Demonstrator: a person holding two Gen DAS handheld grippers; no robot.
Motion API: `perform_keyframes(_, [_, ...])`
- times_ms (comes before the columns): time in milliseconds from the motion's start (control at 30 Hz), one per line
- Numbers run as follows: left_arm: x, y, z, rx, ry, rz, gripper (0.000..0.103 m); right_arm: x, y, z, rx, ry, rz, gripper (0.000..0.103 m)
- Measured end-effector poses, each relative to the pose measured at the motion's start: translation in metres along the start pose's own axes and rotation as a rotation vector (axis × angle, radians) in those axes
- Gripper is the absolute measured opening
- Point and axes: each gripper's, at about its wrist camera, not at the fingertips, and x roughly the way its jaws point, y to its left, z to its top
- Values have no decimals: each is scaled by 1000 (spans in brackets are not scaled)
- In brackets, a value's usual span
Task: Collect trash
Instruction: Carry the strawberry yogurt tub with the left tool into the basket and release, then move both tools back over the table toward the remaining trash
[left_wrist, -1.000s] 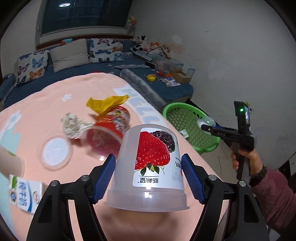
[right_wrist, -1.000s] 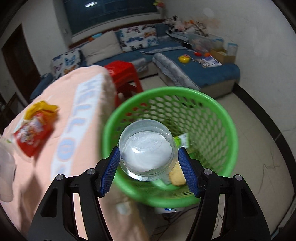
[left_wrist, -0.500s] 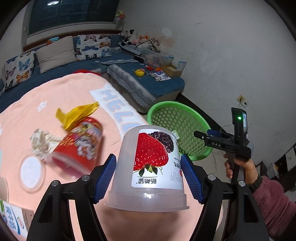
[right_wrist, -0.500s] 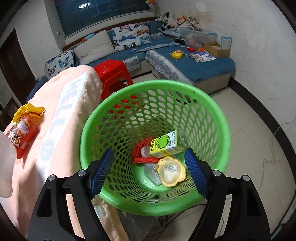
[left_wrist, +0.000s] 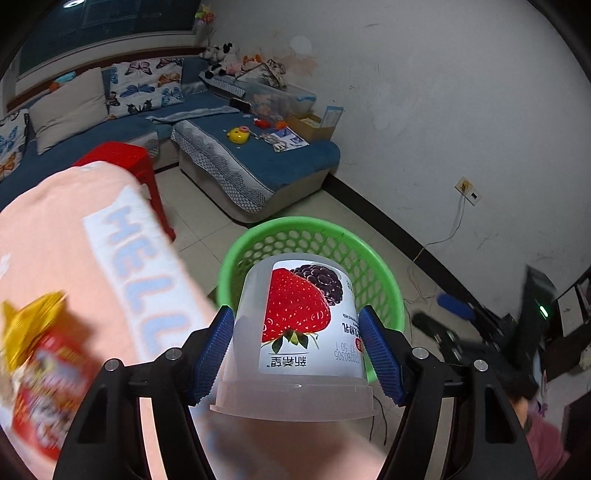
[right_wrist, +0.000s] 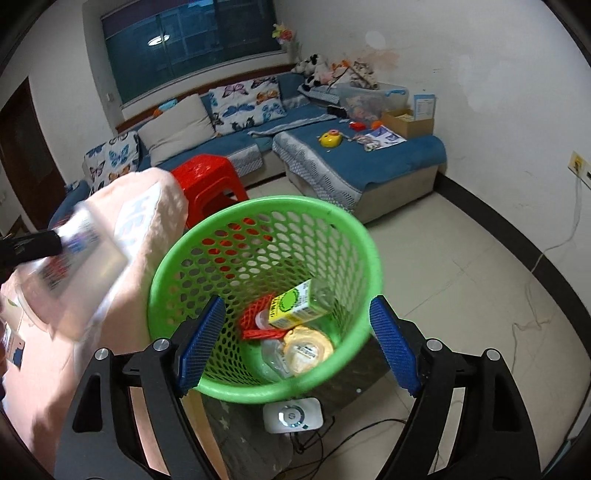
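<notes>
Yogurt cup (left_wrist: 295, 332): translucent white plastic, held upside down, wide rim toward the camera, label with a strawberry and a blackberry plus inverted print. Left tongs (left_wrist: 297, 349) clamp it by the sides, blue pads pressed on both walls, at the counter (left_wrist: 55, 229) edge with the green basket (left_wrist: 314, 230) just behind. In the right view the cup shows as a blur at left, over the pink cloth, beside the basket rim. Right tongs (right_wrist: 295, 345) spread wide with nothing in them, jaws have just been opening, pointing down into the basket. Basket is perforated green plastic on the floor beside the counter; inside: yellow-green carton (right_wrist: 295, 304), red mesh piece (right_wrist: 255, 319), clear cup with a yellowish lid (right_wrist: 304, 349). Red snack bag (left_wrist: 44, 373), gold top, blurred on the counter at left. Red stool (right_wrist: 207, 184) behind the basket, blue sofa (right_wrist: 369, 162) farther back.
</notes>
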Motion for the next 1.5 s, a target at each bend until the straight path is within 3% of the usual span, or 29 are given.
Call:
perform_keyframes(333, [62, -34, 16, 39, 45, 39, 70, -1, -23, -19, 66, 23, 4, 80])
perform_keyframes(567, [62, -30, 11, 14, 56, 43, 73, -7, -23, -23, 78, 24, 18, 80])
perform_keyframes(767, [9, -22, -8, 0, -8, 76, 73, -22, -2, -22, 32, 10, 49, 80])
perform_keyframes(1000, [-64, -2, -45, -39, -76, 172, 73, -39, 44, -16, -44, -1, 117, 81])
perform_keyframes(1500, [-208, 100, -150, -243, -187, 466, 74, -35, 186, -4, -236, 50, 306, 83])
